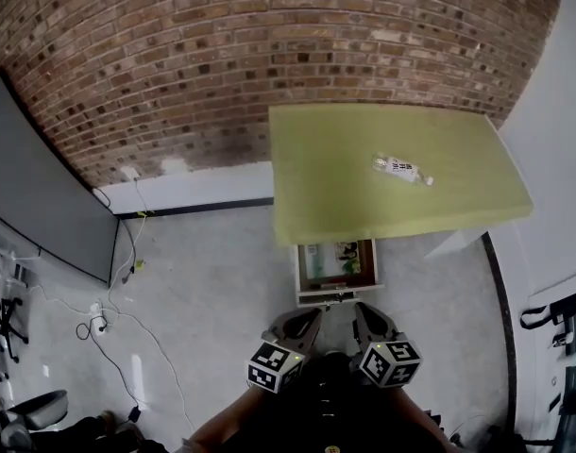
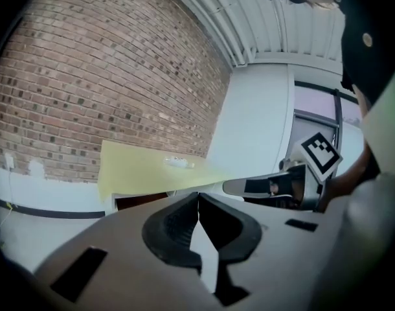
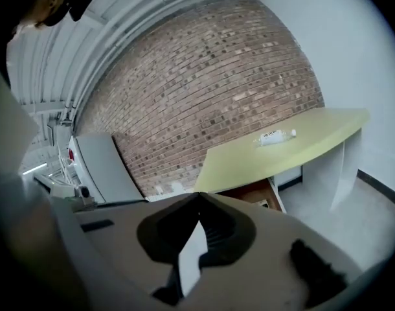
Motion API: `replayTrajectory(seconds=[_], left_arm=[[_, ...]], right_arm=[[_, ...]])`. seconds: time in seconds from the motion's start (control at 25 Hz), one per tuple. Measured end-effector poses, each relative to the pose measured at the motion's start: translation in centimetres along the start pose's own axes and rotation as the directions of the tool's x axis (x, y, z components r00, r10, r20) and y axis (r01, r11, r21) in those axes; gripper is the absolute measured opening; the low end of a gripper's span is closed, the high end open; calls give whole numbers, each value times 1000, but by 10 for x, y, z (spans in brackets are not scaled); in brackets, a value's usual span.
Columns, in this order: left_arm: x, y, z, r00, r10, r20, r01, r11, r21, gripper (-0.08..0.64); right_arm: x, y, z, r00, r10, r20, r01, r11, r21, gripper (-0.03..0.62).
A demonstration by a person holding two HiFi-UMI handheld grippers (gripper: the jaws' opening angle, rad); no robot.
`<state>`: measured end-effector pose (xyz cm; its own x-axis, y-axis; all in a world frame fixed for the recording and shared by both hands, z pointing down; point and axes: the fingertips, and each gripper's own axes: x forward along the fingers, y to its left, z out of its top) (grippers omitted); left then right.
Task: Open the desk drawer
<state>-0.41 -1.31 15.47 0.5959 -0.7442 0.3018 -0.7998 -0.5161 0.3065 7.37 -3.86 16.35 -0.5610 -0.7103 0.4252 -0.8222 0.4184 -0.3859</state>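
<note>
Head view — desk (image 1: 316,159) with a yellow-green top against the brick wall (image 1: 175,64); a small bottle (image 1: 401,168) lies on the top.
- The drawer (image 1: 337,270) sits under the desk's front edge. It is already drawn out toward the person, with its contents showing.
- The left gripper (image 1: 302,324) and right gripper (image 1: 368,319) are side by side at the lower middle, both pointing at the drawer front.
- The drawer lies straight ahead of the pair, about midway between them, so neither is clearly nearer. Its line of travel runs from the wall toward the person.

Left gripper view — jaws together, nothing between them.
- The desk's top stands ahead and above the jaw tips, with the drawer's dark brown opening (image 2: 142,201) beneath it, well apart.
- The right gripper (image 2: 231,186) is alongside.

Right gripper view — jaws closed and empty.
- The drawer (image 3: 249,193) shows just above the jaw tips and slightly to their right, under the desk, untouched.

Judgement: the drawer looks open already. Any further pull would run along that wall-to-person line.
</note>
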Motion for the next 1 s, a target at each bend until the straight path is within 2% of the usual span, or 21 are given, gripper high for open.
replayTrajectory(seconds=[0.12,0.64,1.0], left_arm=[[4,-6,2,1000,2,2,-2,1000,12,11],[21,0,-3,998,59,-26,-59,998,-8,11],[24,5,-11,996,79,-50,-80,996,-25,11]], right_arm=[[-7,-5,-1,1000,11,-8,-11,999,-42,12],[-6,-36,7,1000,-14,-15,14,1000,10,12],[3,-37,7,999,7,-41,-6,1000,29,12]])
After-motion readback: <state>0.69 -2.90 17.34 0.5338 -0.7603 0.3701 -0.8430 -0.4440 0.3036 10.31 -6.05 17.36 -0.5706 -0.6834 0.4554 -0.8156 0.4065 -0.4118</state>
